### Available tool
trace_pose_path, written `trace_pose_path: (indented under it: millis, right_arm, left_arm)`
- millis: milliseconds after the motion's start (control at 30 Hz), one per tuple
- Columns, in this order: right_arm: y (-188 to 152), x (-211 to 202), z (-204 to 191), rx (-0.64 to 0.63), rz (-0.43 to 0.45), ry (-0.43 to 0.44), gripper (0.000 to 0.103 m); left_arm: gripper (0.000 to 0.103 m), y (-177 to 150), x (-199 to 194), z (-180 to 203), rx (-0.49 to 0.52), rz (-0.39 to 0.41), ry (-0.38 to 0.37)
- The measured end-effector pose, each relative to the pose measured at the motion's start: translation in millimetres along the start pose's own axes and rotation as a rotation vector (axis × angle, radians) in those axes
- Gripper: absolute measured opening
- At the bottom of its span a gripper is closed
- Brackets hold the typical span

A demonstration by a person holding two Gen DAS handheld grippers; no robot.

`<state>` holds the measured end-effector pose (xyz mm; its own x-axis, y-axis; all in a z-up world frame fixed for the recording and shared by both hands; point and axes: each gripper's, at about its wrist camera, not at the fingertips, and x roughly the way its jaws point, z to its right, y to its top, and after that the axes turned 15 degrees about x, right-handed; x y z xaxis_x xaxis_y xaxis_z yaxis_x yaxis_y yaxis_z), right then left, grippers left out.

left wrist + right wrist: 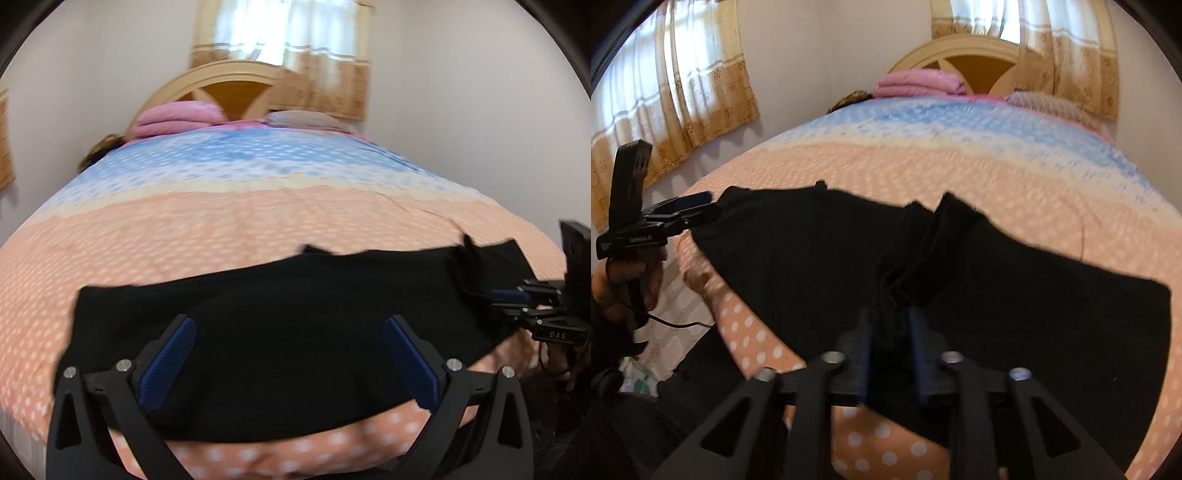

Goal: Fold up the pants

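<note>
Black pants [280,295] lie spread across the near end of the bed, also in the right wrist view [812,251]. My left gripper [288,325] is open, its blue pads wide apart just over the pants' near part; it also shows from the side in the right wrist view [701,206] at the cloth's left end. My right gripper [890,317] is shut on a bunched fold of the pants. It shows in the left wrist view [495,295] at the cloth's right end.
The bed [258,214] has a peach and blue dotted cover. Folded pink blankets [173,120] and a grey pillow [310,120] lie by the wooden headboard [236,88]. Curtained windows are behind [676,85]. The bed's near edge is just under the grippers.
</note>
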<state>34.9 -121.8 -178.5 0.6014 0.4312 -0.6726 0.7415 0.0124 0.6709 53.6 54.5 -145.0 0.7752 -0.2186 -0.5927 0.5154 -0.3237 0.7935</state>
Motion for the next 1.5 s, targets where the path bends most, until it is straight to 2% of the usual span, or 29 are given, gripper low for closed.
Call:
trace_pose_path:
  millis: [100, 200, 333, 400, 533, 600, 700, 733, 767, 800, 1000, 1067, 1133, 1233, 1300, 1367, 1500]
  right_arm:
    - [-5, -26, 8, 0.006, 0.017, 0.058, 0.041]
    - [-8, -52, 26, 0.017, 0.068, 0.034, 0.042]
    - [-12, -83, 68, 0.142, 0.165, 0.009, 0.043]
    - [-14, -93, 89, 0.226, 0.219, -0.006, 0.045]
    - [-18, -107, 121, 0.352, 0.309, -0.010, 0.049]
    - [-16, -111, 132, 0.386, 0.337, -0.016, 0.049]
    - [-18, -115, 144, 0.439, 0.364, -0.015, 0.051]
    - [-19, -115, 147, 0.454, 0.367, -0.016, 0.052]
    - [-19, -115, 149, 0.464, 0.372, -0.018, 0.052]
    - [-19, -115, 149, 0.468, 0.375, -0.020, 0.052]
    - [-22, -124, 141, 0.435, 0.421, -0.021, 0.053]
    - [-22, -126, 133, 0.403, 0.430, -0.011, 0.054]
    - [-23, -126, 123, 0.361, 0.435, 0.004, 0.056]
    - [-24, -122, 105, 0.281, 0.420, 0.040, 0.061]
    - [-26, -114, 92, 0.220, 0.383, 0.065, 0.064]
    - [-27, -97, 83, 0.181, 0.296, 0.074, 0.064]
    - [-31, -67, 90, 0.212, 0.162, 0.045, 0.065]
  left_arm:
    - [0.103, 15, 9, 26, 0.044, 0.005, -0.078]
    - [0.103, 29, 19, 50, 0.048, 0.012, -0.182]
    - [0.103, 48, 35, 83, 0.080, 0.017, -0.282]
    - [0.100, 56, 45, 98, 0.104, 0.021, -0.324]
    - [0.081, 68, 73, 120, 0.092, -0.039, -0.429]
    - [0.078, 72, 87, 127, 0.071, -0.072, -0.454]
    - [0.060, 71, 99, 133, 0.034, -0.105, -0.480]
    - [0.043, 71, 101, 133, 0.024, -0.111, -0.501]
    - [0.020, 72, 104, 134, 0.019, -0.116, -0.528]
    - [0.015, 72, 106, 137, 0.020, -0.122, -0.532]
    - [0.013, 79, 79, 121, -0.016, -0.064, -0.566]
    - [0.013, 82, 68, 112, -0.023, -0.052, -0.555]
    - [0.013, 81, 62, 101, -0.038, -0.059, -0.564]
    - [0.013, 75, 64, 92, -0.045, -0.091, -0.528]
    - [0.013, 67, 73, 88, -0.064, -0.122, -0.511]
    - [0.013, 59, 85, 87, -0.069, -0.142, -0.493]
    - [0.014, 50, 98, 86, -0.073, -0.153, -0.478]
